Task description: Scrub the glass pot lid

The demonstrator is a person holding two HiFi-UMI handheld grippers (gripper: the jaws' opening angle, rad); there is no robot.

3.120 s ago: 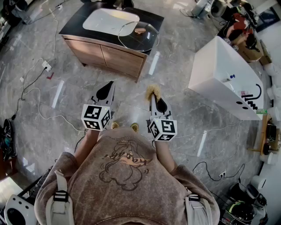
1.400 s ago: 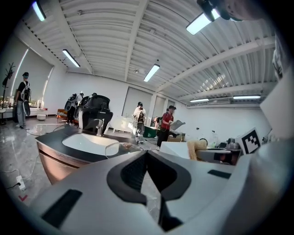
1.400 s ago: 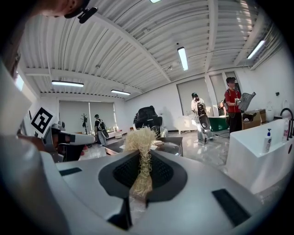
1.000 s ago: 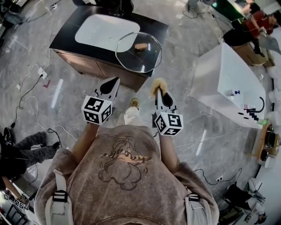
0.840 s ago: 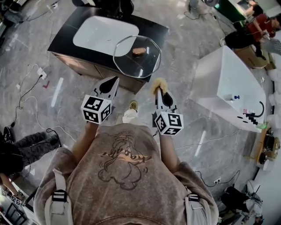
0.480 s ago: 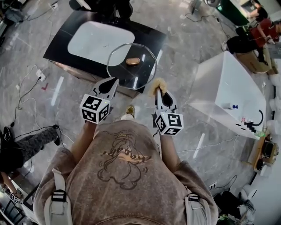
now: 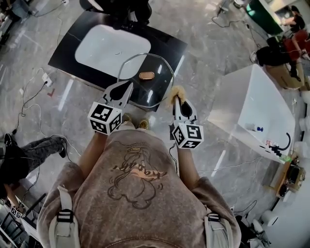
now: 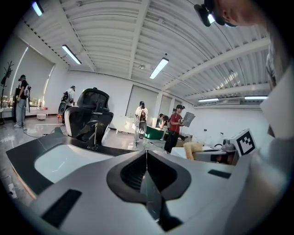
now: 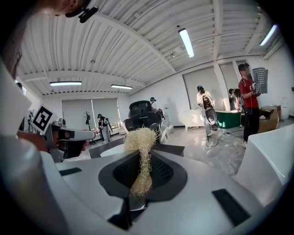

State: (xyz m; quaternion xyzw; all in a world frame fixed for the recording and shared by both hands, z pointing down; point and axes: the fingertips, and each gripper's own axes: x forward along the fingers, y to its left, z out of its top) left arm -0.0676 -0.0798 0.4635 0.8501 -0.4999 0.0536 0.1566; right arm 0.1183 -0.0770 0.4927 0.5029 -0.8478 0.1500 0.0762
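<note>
The glass pot lid with a brown knob lies on the black counter, right of a white basin. My left gripper hangs at the lid's near left rim, its jaws shut with nothing between them; in the left gripper view the left gripper shows no gap. At the lid's near right rim my right gripper is shut on a yellow fibrous scrubber. The scrubber sticks up out of the right gripper in the right gripper view.
A black office chair stands behind the counter. A large white tub-like unit sits to the right. Cables trail over the grey marble floor. A person's legs show at the left, and other people stand at the far right.
The counter and lid have come closer as the person walked up. Both grippers now reach the lid's near rim. Jaws and scrubber are unchanged.
</note>
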